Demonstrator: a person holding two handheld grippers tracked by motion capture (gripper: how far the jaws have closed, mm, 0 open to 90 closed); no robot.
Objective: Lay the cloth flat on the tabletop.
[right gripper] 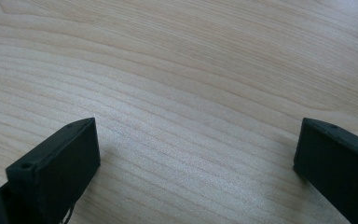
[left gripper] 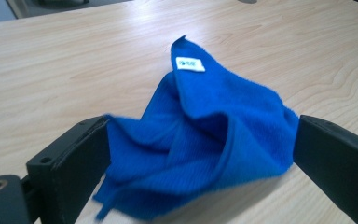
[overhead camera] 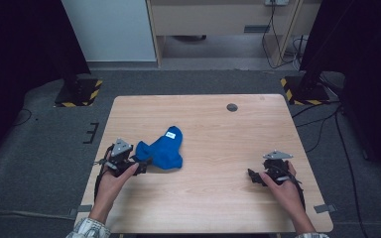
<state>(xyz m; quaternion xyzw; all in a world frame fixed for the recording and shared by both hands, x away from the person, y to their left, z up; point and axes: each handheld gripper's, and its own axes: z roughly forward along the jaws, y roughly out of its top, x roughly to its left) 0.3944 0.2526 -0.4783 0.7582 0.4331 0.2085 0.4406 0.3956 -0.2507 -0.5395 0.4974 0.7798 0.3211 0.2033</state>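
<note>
My left gripper [left gripper: 200, 154] straddles a blue cloth [left gripper: 209, 135].
Its jaws are spread wide, touching the cloth's edges; my right gripper [right gripper: 196, 154] is open over bare tabletop [right gripper: 191, 70].

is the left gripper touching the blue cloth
Touching. In the left gripper view the blue cloth bunches between the left gripper's two wide-set jaws and presses against both inner faces.

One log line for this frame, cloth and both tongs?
blue cloth: crumpled on table | left tongs: open, jaws flank cloth | right tongs: open, nothing between jaws
</note>
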